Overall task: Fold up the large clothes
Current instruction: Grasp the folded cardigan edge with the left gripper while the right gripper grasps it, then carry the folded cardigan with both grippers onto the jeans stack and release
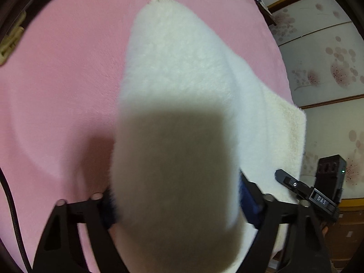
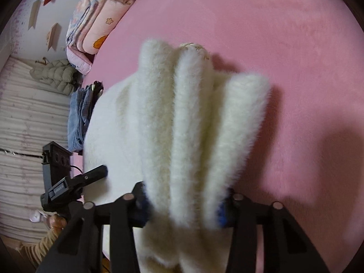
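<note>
Left wrist view shows your left tongs clenched on a thick fold of the white fleece garment, which runs from the bottom centre to the top centre of the frame over the pink bed. Right wrist view shows your right tongs grasping three bunched fleece folds at lower centre.

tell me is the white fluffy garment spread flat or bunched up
Bunched: in the right wrist view the white fluffy garment stands in thick ridges between the right gripper on the pink bedcover.
</note>
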Demonstrator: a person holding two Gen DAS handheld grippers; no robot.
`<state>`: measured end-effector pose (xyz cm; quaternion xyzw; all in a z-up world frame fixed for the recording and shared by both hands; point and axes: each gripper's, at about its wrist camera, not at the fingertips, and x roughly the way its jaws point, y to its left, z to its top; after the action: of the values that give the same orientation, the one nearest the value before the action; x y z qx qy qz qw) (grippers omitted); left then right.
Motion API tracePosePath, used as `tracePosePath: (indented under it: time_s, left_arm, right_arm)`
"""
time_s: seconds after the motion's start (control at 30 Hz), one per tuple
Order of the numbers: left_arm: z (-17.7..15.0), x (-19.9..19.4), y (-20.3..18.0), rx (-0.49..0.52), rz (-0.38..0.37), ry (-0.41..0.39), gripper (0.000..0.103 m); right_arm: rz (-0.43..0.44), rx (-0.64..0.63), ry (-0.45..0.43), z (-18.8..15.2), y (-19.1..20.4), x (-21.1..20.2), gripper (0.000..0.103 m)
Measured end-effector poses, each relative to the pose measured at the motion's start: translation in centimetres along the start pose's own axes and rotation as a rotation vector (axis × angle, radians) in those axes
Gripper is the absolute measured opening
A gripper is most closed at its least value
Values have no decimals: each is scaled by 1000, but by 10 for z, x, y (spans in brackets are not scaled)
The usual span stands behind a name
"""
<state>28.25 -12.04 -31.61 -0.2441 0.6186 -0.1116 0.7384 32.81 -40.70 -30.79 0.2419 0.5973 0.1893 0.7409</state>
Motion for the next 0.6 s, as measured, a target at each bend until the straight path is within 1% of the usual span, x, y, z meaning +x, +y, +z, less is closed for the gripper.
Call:
tracePosePath:
  time_s: [0.03, 0.13, 0.2, 0.27, 0.37, 0.43, 0.47, 0.53, 0.6]
  left_arm:
    - [-3, -7, -3, 13, 3, -11, 69]
    - [-7, -27, -12, 54, 13, -27, 63]
    - [-7, -48, -11, 82, 20, -37, 63]
    - [-10, -70, -7, 105, 21, -50, 63]
    - [-5, -111, 9, 149, 22, -62, 63]
    - [-3, -140, 26, 174, 27, -60, 63]
    - [3, -153, 36, 181, 31, -60, 63]
    - [13, -188, 66, 196, 45, -68, 63]
    - [29, -226, 98, 206, 74, -87, 63]
  right_arm:
    - [-16, -16, -6, -1, 8, -3, 39]
    - [-64, -69, -35, -8, 38, -17, 39]
    - [-86, -103, -45, -18, 63, -25, 38]
    - [-95, -112, -49, -31, 86, -31, 38]
    - [-77, -91, -51, -54, 117, -32, 38]
    - [-67, -78, -53, -68, 139, -29, 38]
    - [-59, -68, -57, -77, 157, -24, 38]
    - [-44, -53, -63, -89, 186, -14, 38]
    - [-14, -35, -70, -98, 224, 5, 38]
